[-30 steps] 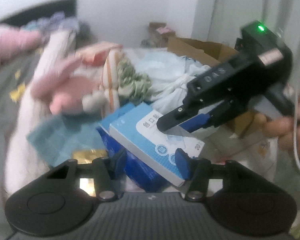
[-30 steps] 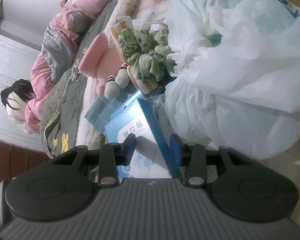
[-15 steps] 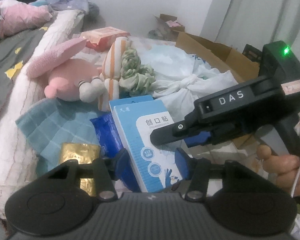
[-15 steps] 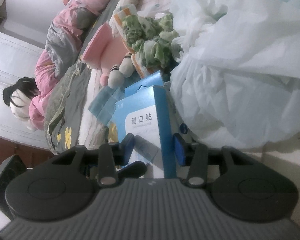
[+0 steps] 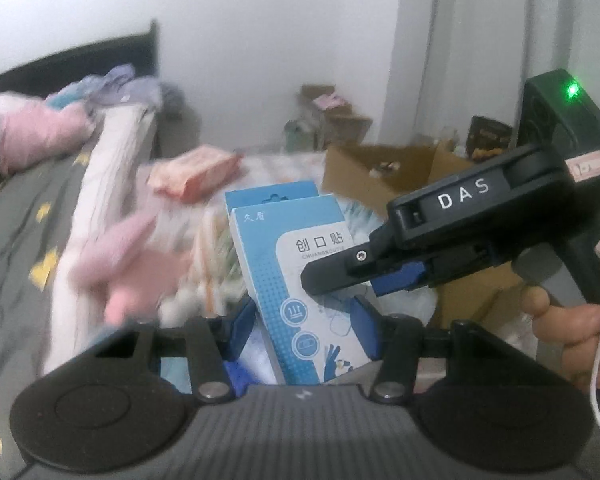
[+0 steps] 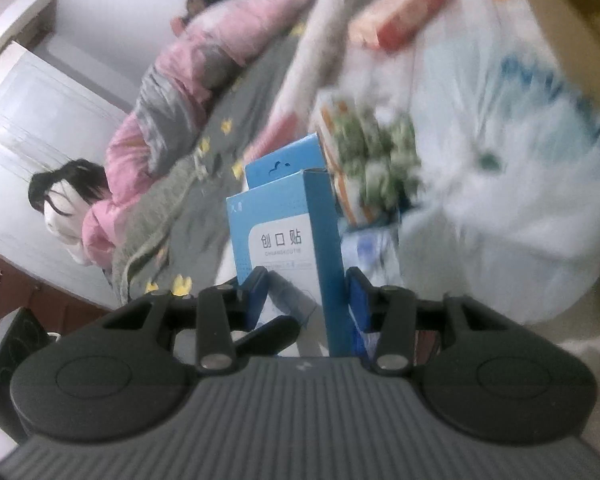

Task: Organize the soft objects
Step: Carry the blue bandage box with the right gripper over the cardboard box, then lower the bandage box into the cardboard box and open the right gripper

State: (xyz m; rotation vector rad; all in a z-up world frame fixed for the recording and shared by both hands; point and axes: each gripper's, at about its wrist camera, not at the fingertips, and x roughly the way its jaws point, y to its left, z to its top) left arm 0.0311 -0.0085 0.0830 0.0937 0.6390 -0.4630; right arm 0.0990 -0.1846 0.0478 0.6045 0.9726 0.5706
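A blue and white band-aid box (image 5: 300, 264) stands upright between both grippers, lifted above the pile. My right gripper (image 6: 306, 298) is shut on the box (image 6: 288, 248) across its width. It reaches in from the right in the left wrist view (image 5: 356, 276). My left gripper (image 5: 306, 320) has its jaws on either side of the box's lower part, seemingly closed on it. A pink plush toy (image 5: 128, 276) and an orange-striped bag with green fabric (image 6: 364, 160) lie blurred behind.
A large white plastic bag (image 6: 500, 184) lies to the right. A cardboard box (image 5: 384, 172) stands behind. An orange packet (image 5: 192, 176) lies farther back. A grey bed with pink bedding (image 6: 172, 92) and a doll's head (image 6: 64, 204) is to the left.
The band-aid box has been lifted up off the pile and tilted upright, with both grippers rising with it. The background is now blurred from the motion.
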